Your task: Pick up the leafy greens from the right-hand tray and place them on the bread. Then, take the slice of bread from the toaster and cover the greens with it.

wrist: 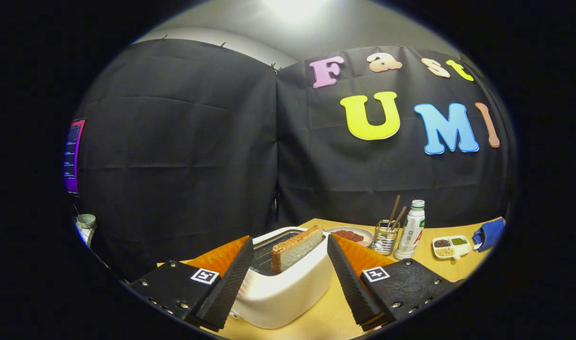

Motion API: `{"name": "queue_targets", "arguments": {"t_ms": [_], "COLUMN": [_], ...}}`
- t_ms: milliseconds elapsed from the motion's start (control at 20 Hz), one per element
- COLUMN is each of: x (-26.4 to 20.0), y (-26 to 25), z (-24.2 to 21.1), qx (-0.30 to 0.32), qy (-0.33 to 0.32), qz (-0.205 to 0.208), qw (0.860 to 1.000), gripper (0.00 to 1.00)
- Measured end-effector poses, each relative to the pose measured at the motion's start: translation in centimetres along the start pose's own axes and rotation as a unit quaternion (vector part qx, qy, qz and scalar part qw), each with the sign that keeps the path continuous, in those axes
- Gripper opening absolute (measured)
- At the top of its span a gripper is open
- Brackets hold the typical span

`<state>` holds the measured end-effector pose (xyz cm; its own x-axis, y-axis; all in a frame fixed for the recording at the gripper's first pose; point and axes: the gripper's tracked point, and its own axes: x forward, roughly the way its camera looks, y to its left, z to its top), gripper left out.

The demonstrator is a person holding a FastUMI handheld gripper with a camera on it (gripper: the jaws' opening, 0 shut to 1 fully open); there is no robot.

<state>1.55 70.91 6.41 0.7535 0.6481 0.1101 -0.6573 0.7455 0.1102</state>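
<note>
Jaws spread wide around the white toaster (288, 288) (nothing pinched), bread slice (297, 248) standing upright in its slot between them, on the desk (429, 264).

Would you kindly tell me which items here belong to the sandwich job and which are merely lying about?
Job:
- toasted bread slice standing in the white toaster
- open gripper, black fingers either side of the toaster

Lying about:
- plate of reddish food
- wire holder with brown sticks
- white bottle
- divided bean dish
- blue cloth
</note>
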Motion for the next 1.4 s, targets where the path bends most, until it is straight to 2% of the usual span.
{"name": "queue_targets", "arguments": {"t_ms": [100, 250, 300, 400, 500, 550, 600, 650, 750, 1050, 1150, 1400], "x": [1.3, 2.7, 2.7, 3.2, 3.4, 3.2, 3.3, 2.9, 3.1, 1.0, 0.7, -0.7], "y": [0.0, 0.0, -0.1, -0.5, 0.4, 0.4, 0.2, 0.2, 0.4, -0.1, 0.1, -1.5], "z": [-0.5, -1.3, -1.7, -2.5, -2.5, -2.5, -2.3, -1.8, -1.9, 2.1, 2.1, 4.8], "qx": [0.004, 0.009, 0.01, 0.009, 0.026, 0.032, 0.032, 0.042, 0.057, 0.089, 0.103, 0.127], "qy": [0.003, 0.009, 0.015, 0.025, 0.026, 0.027, 0.028, 0.025, 0.026, -0.016, -0.012, -0.039], "qz": [-0.008, -0.021, -0.024, -0.03, -0.015, -0.017, -0.016, -0.015, -0.008, 0.008, 0.018, 0.017], "qw": [1.0, 1.0, 1.0, 0.999, 0.999, 0.999, 0.999, 0.999, 0.998, 0.996, 0.994, 0.991], "gripper": [0.95, 0.86, 0.85, 0.63, 0.41, 0.23, 0.16, 0.16, 0.03, 0.03, 0.02, 0.03]}}
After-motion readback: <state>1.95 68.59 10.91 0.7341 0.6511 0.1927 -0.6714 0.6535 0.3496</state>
